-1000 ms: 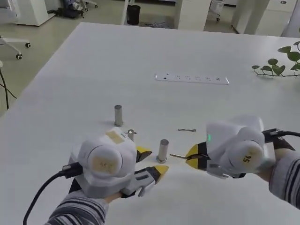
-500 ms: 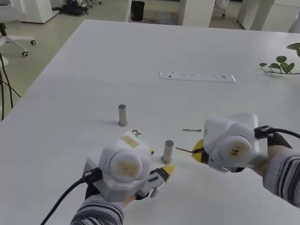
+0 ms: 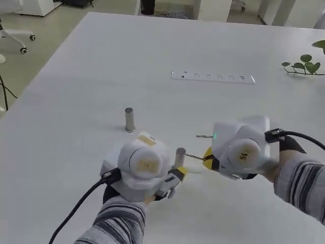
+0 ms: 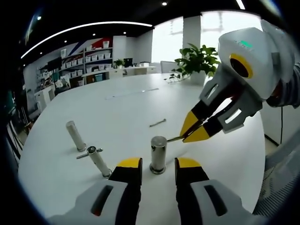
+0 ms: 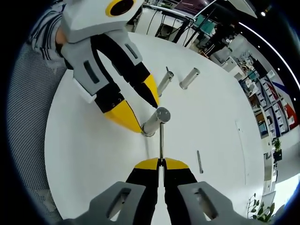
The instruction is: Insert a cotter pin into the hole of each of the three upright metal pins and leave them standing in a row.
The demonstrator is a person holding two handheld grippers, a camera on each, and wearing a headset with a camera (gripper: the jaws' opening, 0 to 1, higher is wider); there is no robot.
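1. Right gripper (image 5: 161, 162): jaws pinched tight on a cotter pin (image 5: 161, 140), which sticks straight out ahead of the tips.
2. The cotter pin's far end meets the top of the nearest metal pin (image 5: 154, 119). Can't tell if it is in the hole.
3. Left gripper (image 4: 158, 163): jaws parted, one on each side of that pin's base, gap narrow, no clear grip.
4. The nearest metal pin stands upright on the table (image 3: 101, 61), between the two grippers.
5. Second metal pin (image 4: 97, 160) is just to the left, upright, with a fitted cotter pin (image 4: 88, 153) through its top.
6. Third metal pin (image 3: 129, 119) stands upright farther back.
7. Spare cotter pin (image 3: 204, 136) lies flat beyond the right gripper.
8. Power strip (image 3: 213, 77) is far back, with a plant (image 3: 304, 63) at the right edge.
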